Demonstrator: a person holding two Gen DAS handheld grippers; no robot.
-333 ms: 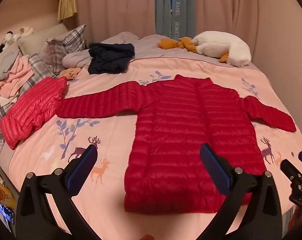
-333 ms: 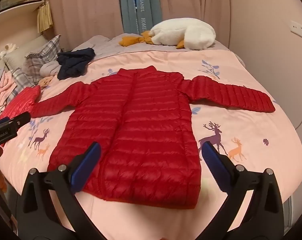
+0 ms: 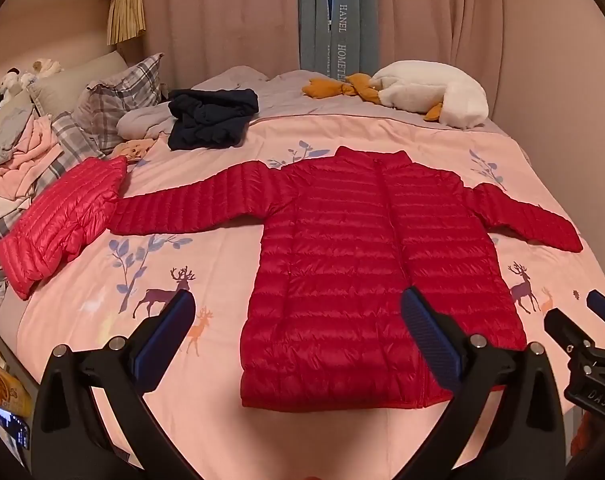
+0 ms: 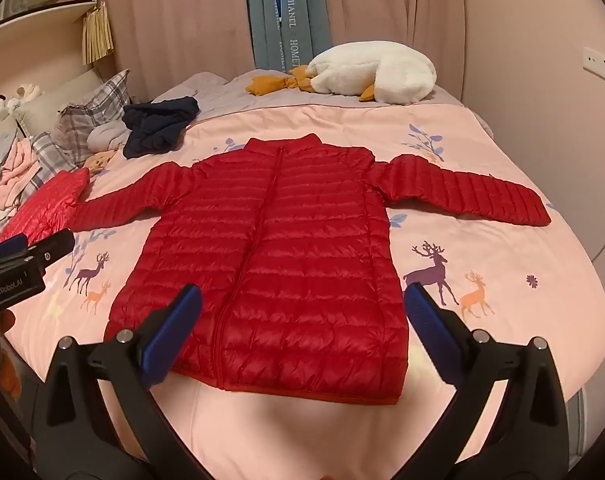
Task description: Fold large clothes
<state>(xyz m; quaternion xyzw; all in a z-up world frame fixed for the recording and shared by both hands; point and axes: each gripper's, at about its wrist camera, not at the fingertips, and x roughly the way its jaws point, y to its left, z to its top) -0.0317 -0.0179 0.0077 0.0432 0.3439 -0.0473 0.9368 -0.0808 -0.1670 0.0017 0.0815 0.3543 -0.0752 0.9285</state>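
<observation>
Red puffer jacket (image 3: 366, 248) flat, curtain (image 3: 338, 12) lettered "HANEL", "HOMETEILE"

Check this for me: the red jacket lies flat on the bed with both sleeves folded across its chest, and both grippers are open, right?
Not quite. The red jacket lies flat on the bed, but both sleeves are spread out to the sides, not folded in; the right wrist view shows it. The left gripper and right gripper are open.
</observation>
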